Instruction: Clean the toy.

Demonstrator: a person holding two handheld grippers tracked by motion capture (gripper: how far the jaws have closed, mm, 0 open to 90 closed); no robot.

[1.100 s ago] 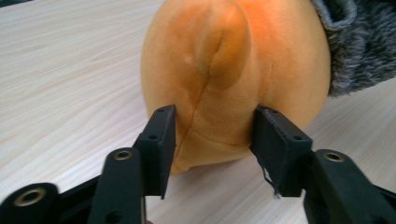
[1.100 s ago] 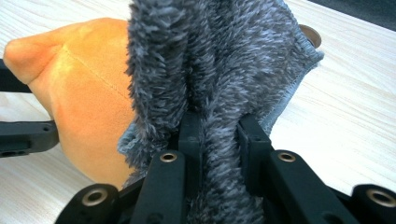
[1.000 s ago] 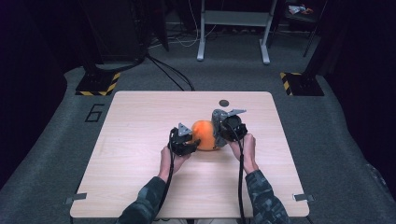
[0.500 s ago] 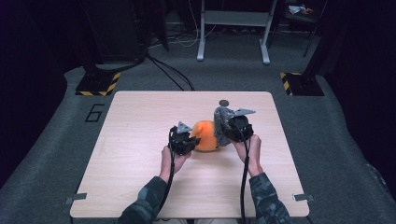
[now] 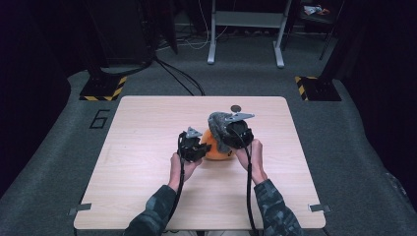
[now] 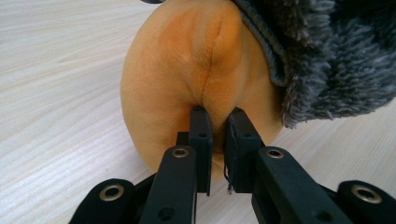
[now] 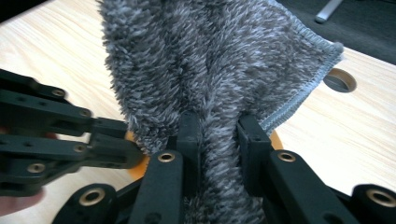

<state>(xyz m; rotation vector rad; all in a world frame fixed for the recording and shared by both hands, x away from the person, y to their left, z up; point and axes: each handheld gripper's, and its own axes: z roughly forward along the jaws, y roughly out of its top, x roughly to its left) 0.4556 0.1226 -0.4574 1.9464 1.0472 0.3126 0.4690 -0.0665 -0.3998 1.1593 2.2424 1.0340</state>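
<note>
An orange plush ball (image 5: 215,148) lies on the wooden table (image 5: 142,128), partly under a grey fuzzy cloth (image 5: 219,124). My left gripper (image 5: 205,147) is at its left side; its jaws have just been closing and now pinch a fold of the orange plush (image 6: 182,60), as the left gripper view shows with the gripper (image 6: 218,122) pressed into it. My right gripper (image 5: 224,135) is shut on the grey cloth (image 7: 210,56) and holds it lifted above the ball, the pile bunched between its jaws (image 7: 219,123). The cloth's stitched edge hangs over the ball (image 6: 336,56).
A round hole (image 5: 236,108) sits in the table just beyond the ball, also seen as a hole (image 7: 339,80) in the right gripper view. Dark floor, a metal stand and yellow-black striped bases lie past the far edge.
My right gripper has risen and drawn the grey cloth up off the ball. The left gripper stays at the ball's left side, its jaws closed tighter.
</note>
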